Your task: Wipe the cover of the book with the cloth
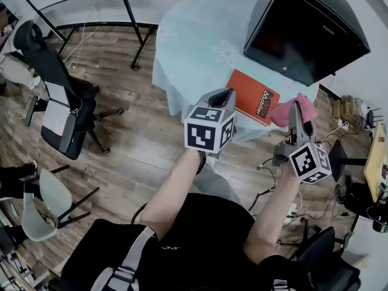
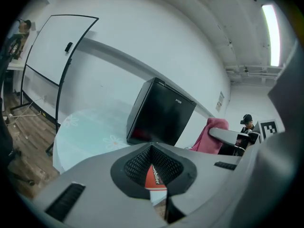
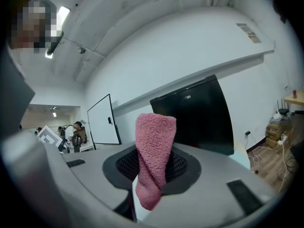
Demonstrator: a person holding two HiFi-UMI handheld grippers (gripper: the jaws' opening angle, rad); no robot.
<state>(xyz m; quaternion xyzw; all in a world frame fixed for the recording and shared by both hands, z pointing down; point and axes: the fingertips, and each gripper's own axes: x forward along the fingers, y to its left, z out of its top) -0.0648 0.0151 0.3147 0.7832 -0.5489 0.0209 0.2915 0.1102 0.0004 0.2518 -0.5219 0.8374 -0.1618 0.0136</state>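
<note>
An orange-red book (image 1: 253, 97) lies flat near the front edge of the round table (image 1: 194, 35), which is covered in pale blue. My left gripper (image 1: 224, 94) hovers just left of the book, shut and empty; the book (image 2: 155, 177) shows through the gap behind its pads. My right gripper (image 1: 296, 115) hangs off the table's front right edge, shut on a pink cloth (image 1: 290, 109). In the right gripper view the cloth (image 3: 154, 151) stands folded between the jaws and droops below them. The cloth is clear of the book.
A big black box (image 1: 305, 29) stands on the table behind the book. Black office chairs (image 1: 60, 96) stand on the wood floor at left. Cables and a power strip (image 1: 345, 111) lie at right. A whiteboard frame (image 1: 130, 17) stands by the table.
</note>
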